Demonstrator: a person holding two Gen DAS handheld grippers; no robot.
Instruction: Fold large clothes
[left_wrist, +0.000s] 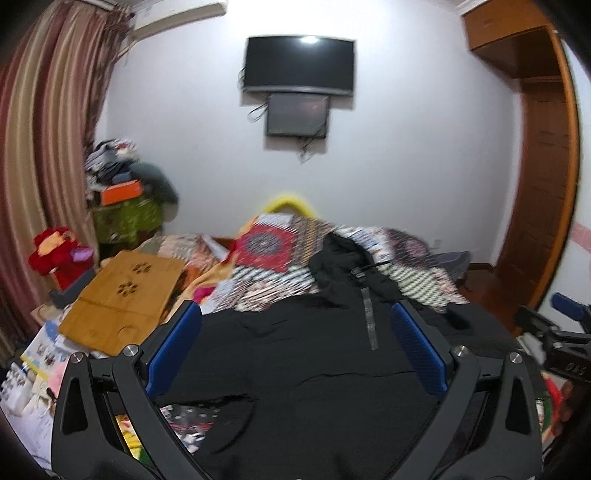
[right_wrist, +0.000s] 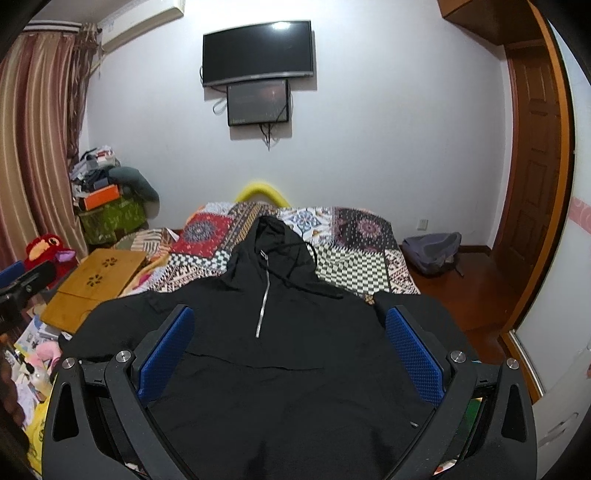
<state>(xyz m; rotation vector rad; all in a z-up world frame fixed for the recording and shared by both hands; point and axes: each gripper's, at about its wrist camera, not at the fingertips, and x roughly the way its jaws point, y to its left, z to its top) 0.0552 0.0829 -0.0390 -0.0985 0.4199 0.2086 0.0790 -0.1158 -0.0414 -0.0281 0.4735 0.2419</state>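
Note:
A black hooded jacket (right_wrist: 280, 332) with a silver zip lies spread face up on the patchwork bedspread (right_wrist: 351, 254), hood toward the far wall. My right gripper (right_wrist: 290, 325) hovers over its chest, open, blue pads wide apart with nothing between them. The left wrist view is blurred; the same black jacket (left_wrist: 295, 354) fills its lower half. My left gripper (left_wrist: 295, 321) is also open above the cloth, holding nothing. The right gripper's dark body (left_wrist: 557, 339) shows at the right edge of the left view.
A wooden lap desk (right_wrist: 92, 284) and loose papers lie on the bed's left side. A red plush toy (right_wrist: 48, 247) and a cluttered stand (right_wrist: 107, 206) sit by the curtain. A grey backpack (right_wrist: 432, 251) rests on the floor at right, near the wooden door (right_wrist: 532, 177).

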